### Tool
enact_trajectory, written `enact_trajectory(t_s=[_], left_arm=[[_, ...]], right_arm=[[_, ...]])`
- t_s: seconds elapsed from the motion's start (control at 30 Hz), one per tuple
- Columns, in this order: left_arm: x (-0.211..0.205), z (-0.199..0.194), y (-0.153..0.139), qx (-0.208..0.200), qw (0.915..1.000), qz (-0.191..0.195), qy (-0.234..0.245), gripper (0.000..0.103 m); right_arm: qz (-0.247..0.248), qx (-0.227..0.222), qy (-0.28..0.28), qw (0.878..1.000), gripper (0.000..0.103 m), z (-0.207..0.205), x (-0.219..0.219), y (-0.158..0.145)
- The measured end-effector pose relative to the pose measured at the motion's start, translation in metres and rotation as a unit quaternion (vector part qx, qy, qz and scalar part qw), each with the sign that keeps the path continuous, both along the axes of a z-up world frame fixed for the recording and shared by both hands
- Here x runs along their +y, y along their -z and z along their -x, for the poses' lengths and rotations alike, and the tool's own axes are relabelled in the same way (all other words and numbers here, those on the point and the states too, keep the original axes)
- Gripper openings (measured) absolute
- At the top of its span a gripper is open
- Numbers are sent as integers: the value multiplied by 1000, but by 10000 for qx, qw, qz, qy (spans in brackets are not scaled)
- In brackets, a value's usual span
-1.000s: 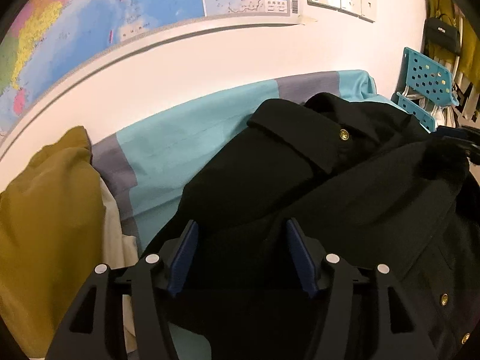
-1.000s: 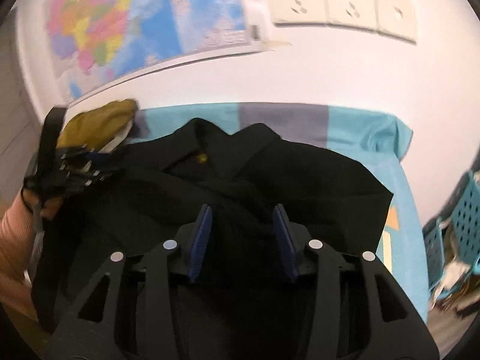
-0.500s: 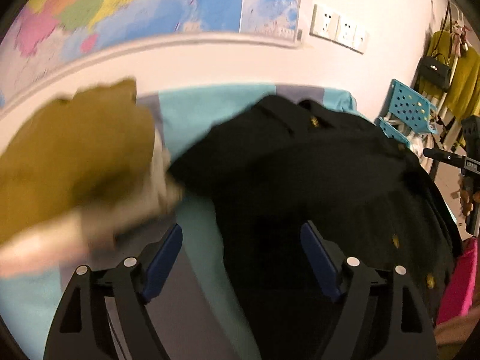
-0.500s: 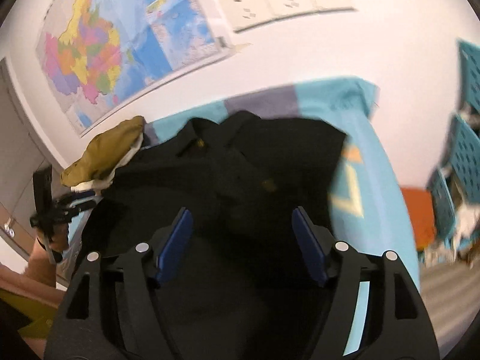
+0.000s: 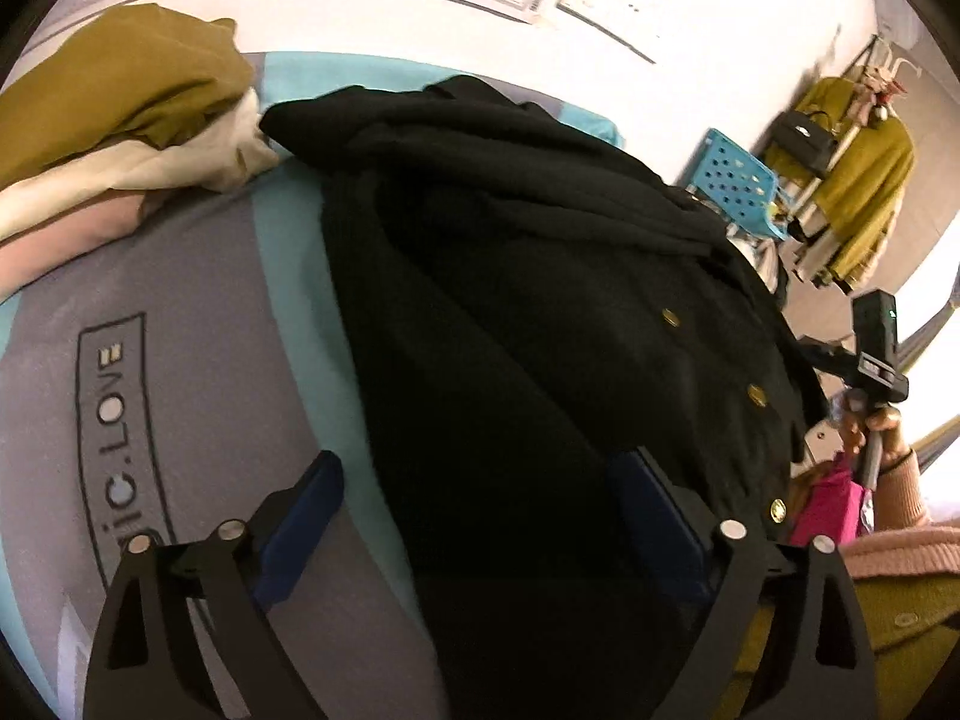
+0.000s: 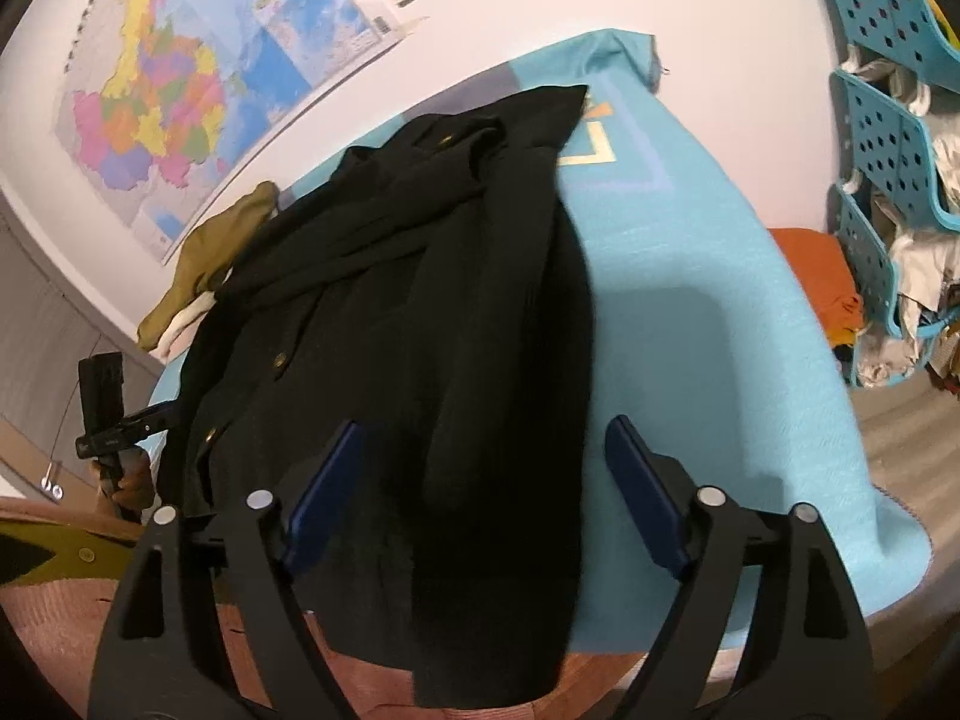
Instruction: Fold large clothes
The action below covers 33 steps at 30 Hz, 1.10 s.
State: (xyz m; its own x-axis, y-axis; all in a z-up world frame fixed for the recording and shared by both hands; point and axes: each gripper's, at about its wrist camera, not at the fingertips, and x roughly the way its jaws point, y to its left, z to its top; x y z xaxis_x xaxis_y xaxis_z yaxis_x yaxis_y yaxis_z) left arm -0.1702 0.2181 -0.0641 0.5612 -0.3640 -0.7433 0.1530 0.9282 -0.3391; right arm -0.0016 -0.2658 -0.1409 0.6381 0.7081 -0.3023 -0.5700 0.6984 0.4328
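A large black coat with gold buttons [image 5: 540,312] lies lengthwise on the table with the turquoise and grey cloth [image 5: 198,324]; its sides are folded inward. In the right wrist view the coat [image 6: 420,312] hangs over the near table edge. My left gripper [image 5: 480,510] is open and empty, jaws spread wide over the coat's lower left part. My right gripper [image 6: 486,480] is open and empty over the coat's lower right part. The right gripper's handle [image 5: 876,354] shows in the left wrist view, and the left one [image 6: 105,408] in the right wrist view.
A pile of mustard, cream and pink clothes [image 5: 120,114] lies at the table's far left corner. Turquoise perforated shelves [image 6: 888,138] with loose items stand right of the table. A clothes rack with yellow garments [image 5: 852,180] stands farther back. A map [image 6: 180,78] and sockets are on the wall.
Both grippers have opened wide, let go of the coat and pulled back toward its lower end near the table's front edge. The coat now lies folded narrower.
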Motion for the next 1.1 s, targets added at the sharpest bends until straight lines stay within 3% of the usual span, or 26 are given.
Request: enact_trajectory(t_s=[0.13, 0.33, 0.57, 0.6, 0.63, 0.67, 0.7, 0.73, 0.8, 0.9, 0.93, 0.97, 1.0, 1.03, 1.1], left_arm=[[-6, 7, 4, 49, 9989, 400, 257, 95], [-11, 22, 10, 135, 9874, 1381, 757, 96], [-27, 18, 10, 61, 9912, 1117, 705, 96], [-28, 19, 10, 53, 9919, 1068, 681, 92], [-32, 18, 10, 63, 9932, 973, 632, 77], [-33, 17, 9, 114, 9940, 917, 589, 65], [-33, 15, 10, 203, 9946, 885, 511, 50], [-32, 14, 11, 229, 9948, 890, 449, 47], [-28, 11, 12, 287, 9938, 993, 417, 48], [-29, 11, 12, 240, 9900, 1274, 559, 69], [-31, 12, 11, 208, 9903, 1254, 561, 70], [-36, 12, 10, 163, 9919, 1141, 532, 70], [-39, 11, 10, 157, 9937, 1006, 477, 50], [-39, 9, 12, 260, 9932, 1022, 489, 13], [-38, 6, 16, 512, 9907, 1207, 366, 9]], right_arm=[[292, -252, -195, 9991, 85, 9, 17, 2], [-323, -182, -1179, 9923, 74, 16, 10, 10], [-333, -135, -994, 9944, 75, 15, 13, 13], [-429, -127, -1111, 9928, 72, 17, 15, 14], [-508, -85, -1249, 9908, 63, 17, 16, 15], [-588, -8, -1352, 9891, 42, 15, 19, 15], [-667, 81, -1507, 9863, 37, 14, 23, 17], [-623, 80, -1548, 9859, 37, 15, 26, 17], [-323, 27, -1395, 9897, 40, 17, 34, 19], [-497, 52, -1477, 9878, 41, 16, 40, 18], [-537, 48, -1494, 9873, 37, 16, 43, 18], [-540, 57, -1488, 9874, 22, 16, 47, 17], [-529, 69, -1432, 9882, 10, 15, 49, 17], [-619, 34, -1422, 9879, 10, 16, 48, 15], [-950, -75, -1480, 9844, 9, 24, 40, 9]])
